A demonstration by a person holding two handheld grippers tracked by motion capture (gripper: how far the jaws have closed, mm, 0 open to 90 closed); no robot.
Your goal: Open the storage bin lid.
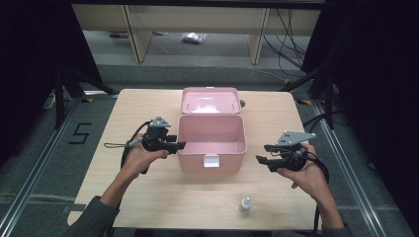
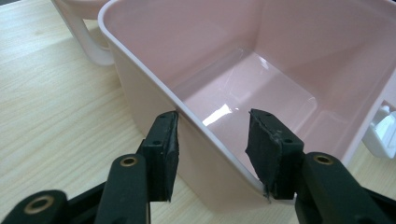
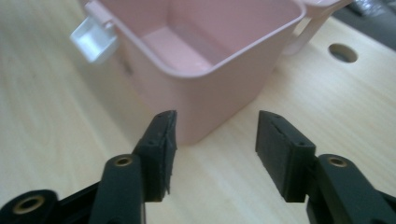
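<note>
From the high view we see the pink lidded box (image 1: 211,143) in the middle of the wooden table (image 1: 148,197), its lid (image 1: 210,100) thrown back flat behind it and its white latch (image 1: 211,161) on the near wall. The left gripper (image 1: 179,145) has its jaws at the box's left wall, while the right gripper (image 1: 261,160) hovers just off the box's right side, its jaws pointing toward the box but clear of it. A small white bottle (image 1: 245,204) stands on the table nearer the person than both grippers.

In the left gripper view the 2 jaws straddle the wall of the pink lidded box (image 2: 154,107): 1 pad (image 2: 161,156) sits outside the wall, the other (image 2: 268,149) inside over the glossy bottom. They stand apart, and we cannot tell whether either pad presses the wall. The white latch (image 2: 380,135) lies beyond the right-hand jaw.

In the right gripper view the 2 jaws are spread with only bare table (image 3: 219,163) between them. The corner of the pink lidded box (image 3: 210,88) stands just ahead of the gap, untouched. The white latch (image 3: 93,39) is far ahead of the left-hand jaw, and a round hole (image 3: 343,52) in the table lies ahead of the right-hand jaw.
</note>
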